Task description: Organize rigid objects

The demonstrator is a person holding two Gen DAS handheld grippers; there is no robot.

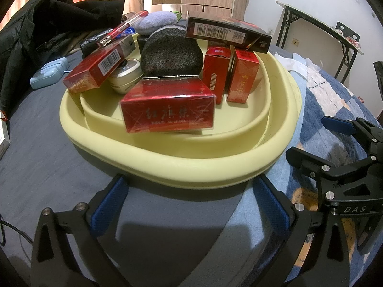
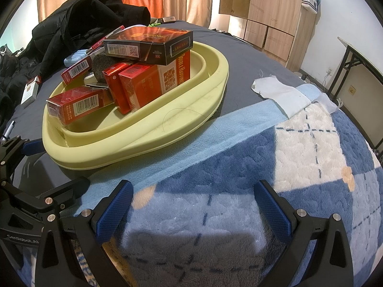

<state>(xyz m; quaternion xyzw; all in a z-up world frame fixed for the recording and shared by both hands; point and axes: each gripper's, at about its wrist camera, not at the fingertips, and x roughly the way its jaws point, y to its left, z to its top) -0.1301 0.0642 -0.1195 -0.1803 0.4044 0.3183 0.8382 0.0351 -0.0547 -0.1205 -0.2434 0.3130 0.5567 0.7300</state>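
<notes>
You have most boxes already piled in the yellow tray (image 1: pixel 191 167) at frame centre, both the left gripper (image 1: pixel 189 203) and right gripper (image 2: pixel 194 205) spread and empty, while 1 white pack (image 2: pixel 30 91) at far left looks left out.

Matt plastic basin (image 1: pixel 191 167), glossy wrapped boxes (image 1: pixel 167 110).

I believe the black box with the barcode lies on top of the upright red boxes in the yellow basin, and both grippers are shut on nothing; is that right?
Not quite: both grippers are open, not shut. The left gripper and right gripper have their fingers spread wide in their own wrist views. The black box does lie atop the upright red boxes in the yellow basin.
</notes>
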